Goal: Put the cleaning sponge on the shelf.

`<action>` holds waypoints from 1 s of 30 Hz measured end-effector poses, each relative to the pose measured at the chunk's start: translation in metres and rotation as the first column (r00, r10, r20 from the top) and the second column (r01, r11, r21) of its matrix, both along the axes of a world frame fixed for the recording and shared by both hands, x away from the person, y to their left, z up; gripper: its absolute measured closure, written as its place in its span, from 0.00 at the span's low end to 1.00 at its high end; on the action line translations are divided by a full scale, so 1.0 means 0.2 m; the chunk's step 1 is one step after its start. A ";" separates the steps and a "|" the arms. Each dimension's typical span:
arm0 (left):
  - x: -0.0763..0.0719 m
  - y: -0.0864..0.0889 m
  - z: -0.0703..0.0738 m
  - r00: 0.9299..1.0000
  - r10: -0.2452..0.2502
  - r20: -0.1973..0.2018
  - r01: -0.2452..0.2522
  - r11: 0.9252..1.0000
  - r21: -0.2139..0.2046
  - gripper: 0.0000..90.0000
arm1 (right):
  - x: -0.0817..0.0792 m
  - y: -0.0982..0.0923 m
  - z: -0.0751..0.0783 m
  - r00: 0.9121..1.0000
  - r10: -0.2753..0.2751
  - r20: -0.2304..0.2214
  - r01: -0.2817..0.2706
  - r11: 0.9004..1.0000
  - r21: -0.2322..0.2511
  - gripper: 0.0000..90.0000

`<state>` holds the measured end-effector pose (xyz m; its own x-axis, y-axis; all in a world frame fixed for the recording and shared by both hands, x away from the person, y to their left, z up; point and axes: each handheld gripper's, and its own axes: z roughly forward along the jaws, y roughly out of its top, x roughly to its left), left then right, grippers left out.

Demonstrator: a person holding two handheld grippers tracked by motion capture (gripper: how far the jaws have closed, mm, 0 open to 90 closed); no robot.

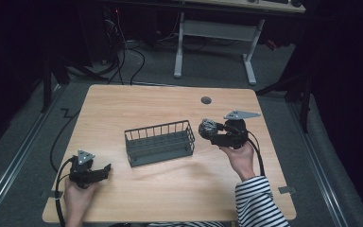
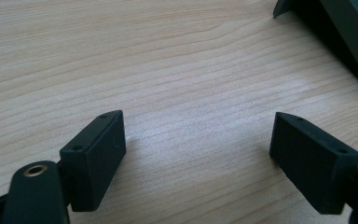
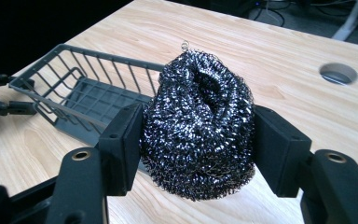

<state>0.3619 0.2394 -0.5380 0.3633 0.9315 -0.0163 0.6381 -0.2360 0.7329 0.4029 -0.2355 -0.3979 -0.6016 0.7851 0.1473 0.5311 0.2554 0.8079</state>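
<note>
Table: light wood top with a round cable hole near its far edge.

Basket: dark grey wire rack, standing upright at the middle of the table; seen in the right gripper view behind and to the left of the scourer.

Right gripper: held in the person's right hand above the table, just right of the basket; its jaws were clamped on the scourer from both sides.

Left gripper: rested low at the near left corner, well apart from the basket; jaws stood apart with bare wood between them.

Scourer: a ball of steel wool, pinched between the right jaws, lifted off the tabletop.
</note>
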 end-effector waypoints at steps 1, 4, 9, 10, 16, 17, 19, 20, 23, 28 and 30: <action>0.00 0.00 0.00 1.000 0.000 0.000 0.000 1.000 0.000 0.21 | 0.00 0.00 0.00 1.000 0.000 0.000 0.000 1.000 0.000 0.43; 0.00 0.00 0.00 1.000 0.000 0.000 0.000 1.000 0.000 0.21 | 0.03 0.07 0.01 1.000 0.028 -0.005 -0.028 1.000 -0.010 0.43; 0.00 0.00 0.00 1.000 0.000 0.000 0.000 1.000 0.000 0.21 | 0.07 0.19 0.01 0.997 0.080 -0.014 -0.080 0.996 -0.027 0.43; 0.00 0.00 0.00 1.000 0.000 0.000 0.000 1.000 0.000 0.21 | 0.08 0.21 0.01 0.996 0.088 -0.015 -0.088 0.996 -0.030 0.43; 0.00 0.00 0.00 1.000 0.000 0.000 0.000 1.000 -0.001 0.21 | 0.13 0.34 -0.01 0.991 0.129 -0.031 -0.130 0.991 -0.035 0.43; 0.00 0.00 0.00 1.000 0.000 0.000 0.000 1.000 -0.001 0.21 | 0.13 0.34 -0.01 0.991 0.129 -0.031 -0.130 0.991 -0.035 0.43; 0.00 0.00 0.00 1.000 -0.001 0.000 0.001 1.000 -0.001 0.21 | 0.14 0.37 -0.02 0.990 0.138 -0.039 -0.139 0.989 -0.040 0.43; 0.00 0.00 0.00 1.000 -0.001 -0.001 0.001 1.000 -0.001 0.21 | 0.15 0.40 -0.03 0.988 0.145 -0.051 -0.148 0.988 -0.051 0.43; 0.00 0.00 0.00 1.000 -0.001 0.000 0.001 1.000 -0.001 0.20 | 0.17 0.43 -0.06 0.986 0.152 -0.061 -0.156 0.986 -0.062 0.43; 0.00 0.00 0.00 1.000 -0.001 0.000 0.001 1.000 -0.001 0.20 | 0.20 0.47 -0.11 0.984 0.153 -0.089 -0.160 0.984 -0.081 0.43; 0.00 0.00 0.00 1.000 -0.002 0.000 0.002 1.000 -0.001 0.20 | 0.21 0.48 -0.13 0.983 0.152 -0.099 -0.161 0.983 -0.090 0.43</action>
